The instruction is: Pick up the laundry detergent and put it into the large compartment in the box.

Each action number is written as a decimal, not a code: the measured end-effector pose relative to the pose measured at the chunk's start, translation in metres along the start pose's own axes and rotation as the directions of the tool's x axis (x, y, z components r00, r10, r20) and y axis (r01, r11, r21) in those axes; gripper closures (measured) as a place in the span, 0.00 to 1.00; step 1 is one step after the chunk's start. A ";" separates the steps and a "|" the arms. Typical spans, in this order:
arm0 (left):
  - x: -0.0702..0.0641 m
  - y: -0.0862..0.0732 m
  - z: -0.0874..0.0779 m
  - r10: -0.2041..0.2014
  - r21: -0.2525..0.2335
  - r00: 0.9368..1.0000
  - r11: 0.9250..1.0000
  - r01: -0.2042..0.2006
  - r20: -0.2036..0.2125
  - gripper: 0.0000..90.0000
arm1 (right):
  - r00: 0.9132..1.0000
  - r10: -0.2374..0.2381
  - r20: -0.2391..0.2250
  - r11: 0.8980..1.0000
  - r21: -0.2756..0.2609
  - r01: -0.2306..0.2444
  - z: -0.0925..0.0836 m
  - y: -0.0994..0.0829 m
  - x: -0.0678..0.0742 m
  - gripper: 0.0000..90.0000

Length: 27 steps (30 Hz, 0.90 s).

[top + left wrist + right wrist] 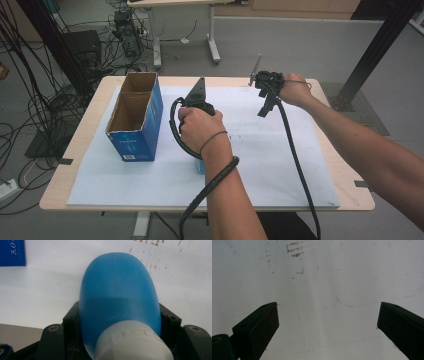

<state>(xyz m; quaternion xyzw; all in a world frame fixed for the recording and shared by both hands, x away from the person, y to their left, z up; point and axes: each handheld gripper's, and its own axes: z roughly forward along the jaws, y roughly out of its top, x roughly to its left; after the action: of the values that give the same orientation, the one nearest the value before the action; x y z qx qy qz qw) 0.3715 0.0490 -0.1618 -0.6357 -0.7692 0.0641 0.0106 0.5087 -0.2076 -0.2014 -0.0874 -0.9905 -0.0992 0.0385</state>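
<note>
A lab setup, this: cables (35,115) snake over the grey floor (300,45), electronics (125,30) sit behind, black frame posts (372,55) flank a plain table (90,105) under a white sheet (260,160).

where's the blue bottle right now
The blue bottle sits clamped between the left gripper's jaws in the left gripper view, white cap toward the camera, over the white sheet, right of the blue cardboard box.

A wooden table (327,95) under a white sheet (280,165) stands on grey floor (310,45). Behind it, a second desk's legs (212,35); left of it, tangled black cables (30,105) (many) trail.
</note>
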 end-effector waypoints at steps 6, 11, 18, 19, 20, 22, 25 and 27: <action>-0.001 -0.007 -0.018 0.058 -0.016 0.998 0.998 -0.058 -0.010 0.41 | 1.000 0.001 0.006 1.000 0.003 -0.001 -0.002 0.001 0.004 0.04; -0.010 -0.014 -0.038 0.115 -0.032 0.993 0.993 -0.115 -0.020 0.41 | 1.000 0.004 0.014 1.000 0.010 -0.004 -0.003 0.003 0.007 0.04; -0.017 -0.023 -0.066 0.184 -0.046 0.983 0.982 -0.184 -0.009 0.41 | 1.000 -0.006 0.028 1.000 0.007 0.006 -0.005 0.004 0.013 0.04; -0.018 -0.024 -0.069 0.191 -0.046 0.981 0.980 -0.192 -0.010 0.41 | 1.000 -0.007 0.029 1.000 0.010 0.007 -0.005 0.005 0.014 0.04; -0.020 -0.027 -0.074 0.205 -0.051 0.979 0.977 -0.205 -0.013 0.41 | 0.999 -0.007 0.031 1.000 0.012 0.007 -0.005 0.005 0.014 0.04; -0.023 -0.030 -0.079 0.224 -0.055 0.975 0.973 -0.224 -0.019 0.41 | 0.999 0.001 0.033 1.000 0.019 -0.002 -0.005 0.007 0.015 0.04; -0.021 -0.031 -0.086 0.248 -0.062 0.969 0.967 -0.248 -0.008 0.41 | 0.999 0.007 0.044 1.000 0.025 -0.008 -0.005 0.009 0.018 0.04; -0.019 -0.031 -0.089 0.264 -0.064 0.964 0.962 -0.264 -0.006 0.41 | 0.998 0.011 0.054 0.999 0.034 -0.013 -0.007 0.011 0.021 0.04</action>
<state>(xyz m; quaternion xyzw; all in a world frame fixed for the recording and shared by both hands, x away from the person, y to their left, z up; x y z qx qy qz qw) 0.3533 0.0320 -0.0687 -0.7326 -0.6791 0.0412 -0.0196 0.4903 -0.1945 -0.1904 -0.0954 -0.9922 -0.0795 0.0138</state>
